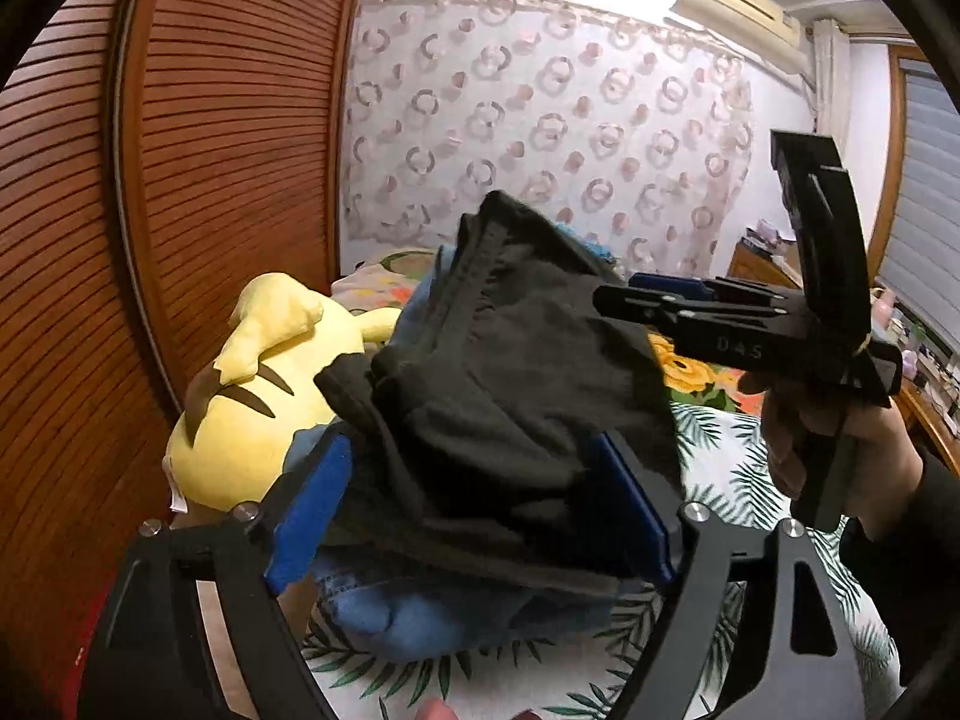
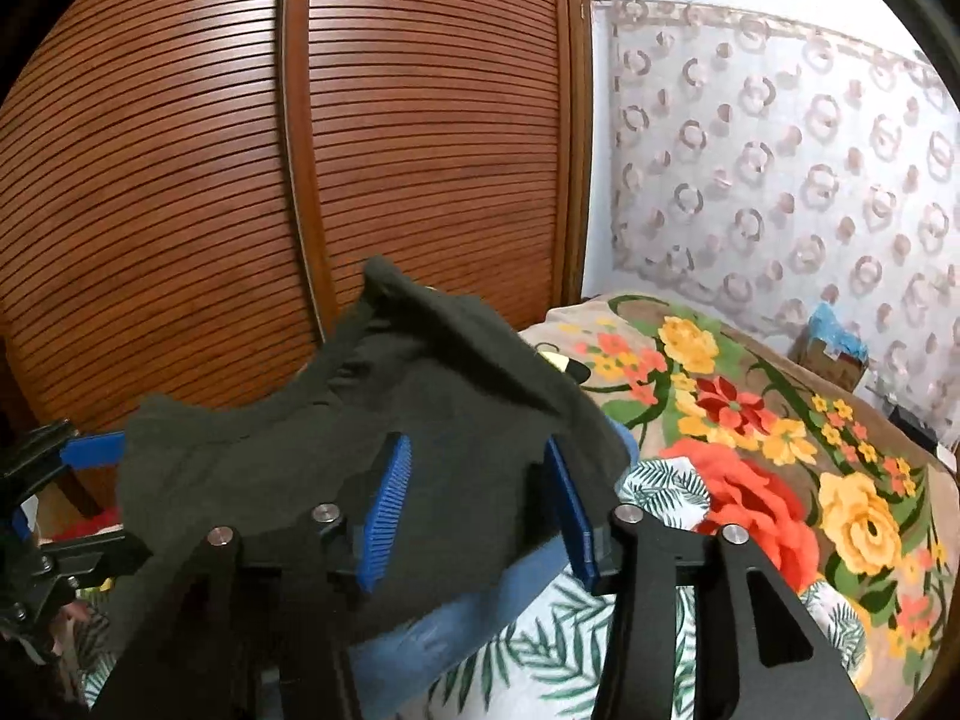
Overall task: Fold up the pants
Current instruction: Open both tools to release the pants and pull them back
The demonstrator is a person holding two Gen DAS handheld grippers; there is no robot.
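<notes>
Here | both tongs point(image 1: 474, 516) point(image 2: 480, 504) spread round black pants point(image 1: 510, 360) | plush point(image 1: 252, 384) (left view only)

Dim indoor light, heavy fisheye distortion, black corners, soft blur

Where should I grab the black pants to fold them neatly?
Take the black pants by the stitched waistband, coming from the far raised end near the plush. That seamed edge stands straight and firm, while the rest sags in loose bunches between the grippers.
</notes>
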